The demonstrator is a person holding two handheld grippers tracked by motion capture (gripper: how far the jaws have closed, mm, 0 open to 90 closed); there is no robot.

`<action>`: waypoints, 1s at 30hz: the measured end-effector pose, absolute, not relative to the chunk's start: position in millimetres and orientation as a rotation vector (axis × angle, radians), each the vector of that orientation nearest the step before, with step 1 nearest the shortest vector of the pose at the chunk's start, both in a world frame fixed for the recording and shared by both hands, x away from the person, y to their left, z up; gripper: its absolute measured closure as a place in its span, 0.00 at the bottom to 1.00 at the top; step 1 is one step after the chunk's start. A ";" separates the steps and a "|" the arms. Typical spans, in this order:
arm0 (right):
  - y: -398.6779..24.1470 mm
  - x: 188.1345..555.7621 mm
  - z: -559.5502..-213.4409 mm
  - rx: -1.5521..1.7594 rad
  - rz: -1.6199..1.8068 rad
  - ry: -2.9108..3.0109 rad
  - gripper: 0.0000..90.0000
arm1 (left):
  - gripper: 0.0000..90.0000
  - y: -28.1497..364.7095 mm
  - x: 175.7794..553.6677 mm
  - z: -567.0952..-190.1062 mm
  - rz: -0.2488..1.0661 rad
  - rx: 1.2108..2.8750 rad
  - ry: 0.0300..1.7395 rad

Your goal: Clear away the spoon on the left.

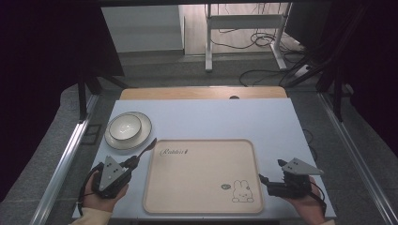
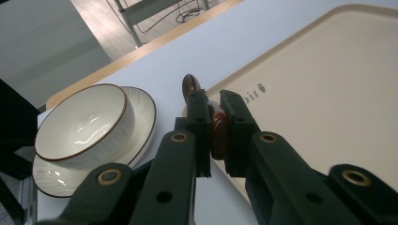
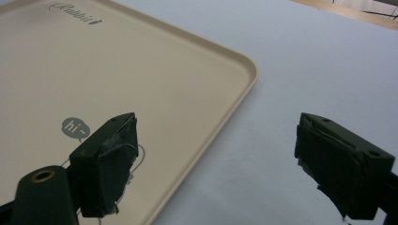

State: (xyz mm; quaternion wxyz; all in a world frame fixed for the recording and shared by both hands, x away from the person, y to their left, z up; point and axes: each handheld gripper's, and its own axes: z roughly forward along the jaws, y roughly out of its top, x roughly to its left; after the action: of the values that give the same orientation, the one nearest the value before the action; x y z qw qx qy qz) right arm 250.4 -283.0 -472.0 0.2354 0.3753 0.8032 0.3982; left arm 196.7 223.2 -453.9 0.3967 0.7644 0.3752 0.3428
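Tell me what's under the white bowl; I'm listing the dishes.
The white bowl sits on a ribbed white plate with a brown rim. The plate's middle is covered by the bowl.

Bowl [image 1: 125, 127] on plate [image 1: 141, 136], left behind tray [image 1: 202, 178], on table [image 1: 211, 117]

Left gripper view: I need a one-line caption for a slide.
Left hand-held gripper shut on a dark spoon, beside a white bowl on its plate and a beige tray.

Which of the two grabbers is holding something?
The left gripper is. Its jaws are shut on a dark brown spoon, next to the bowl on its plate. The right gripper has its jaws wide open with nothing between them.
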 end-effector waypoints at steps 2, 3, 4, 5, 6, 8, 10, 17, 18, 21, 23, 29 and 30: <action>-283.0 250.3 -472.0 1.029 1.092 2.205 0.15 | 0.93 221.2 196.8 -454.5 0.866 1.939 0.946; -283.1 250.3 -472.0 1.029 1.092 2.204 0.15 | 0.93 220.3 196.8 -454.6 0.865 1.945 0.941; -283.2 250.4 -471.9 1.028 1.092 2.203 0.15 | 0.93 219.1 196.9 -454.7 0.864 1.947 0.939; -283.3 250.4 -471.8 1.029 1.093 2.203 0.15 | 0.93 218.0 196.9 -454.9 0.861 1.950 0.936; -283.2 250.5 -471.9 1.029 1.092 2.203 0.15 | 0.93 217.0 196.9 -455.1 0.859 1.954 0.932; -283.0 250.5 -472.0 1.030 1.092 2.206 0.15 | 0.93 214.6 196.9 -455.5 0.857 1.963 0.923; -282.9 250.5 -472.1 1.029 1.091 2.206 0.15 | 0.93 211.9 197.0 -456.2 0.854 1.968 0.914; -282.7 250.7 -472.7 1.026 1.088 2.211 0.15 | 0.93 203.1 196.9 -458.3 0.851 1.995 0.881; -282.6 250.7 -472.8 1.025 1.087 2.212 0.15 | 0.93 201.8 196.8 -458.9 0.850 2.000 0.877; -282.5 250.8 -472.9 1.025 1.087 2.212 0.15 | 0.93 197.8 197.3 -460.8 0.844 2.013 0.864; -282.4 250.9 -473.0 1.025 1.086 2.213 0.15 | 0.93 195.3 198.1 -461.7 0.844 2.026 0.852; -281.8 250.8 -473.1 1.023 1.083 2.213 0.15 | 0.93 188.7 200.8 -465.2 0.835 2.049 0.837; -282.0 250.7 -472.9 1.024 1.084 2.213 0.15 | 0.93 187.8 201.1 -466.0 0.832 2.056 0.834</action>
State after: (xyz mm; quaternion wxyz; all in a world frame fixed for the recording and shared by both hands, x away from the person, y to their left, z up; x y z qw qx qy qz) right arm 250.7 -282.0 -472.9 0.2342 0.3729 0.8063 0.3949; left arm 201.1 187.8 -466.0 0.3766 0.8038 0.3261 0.3251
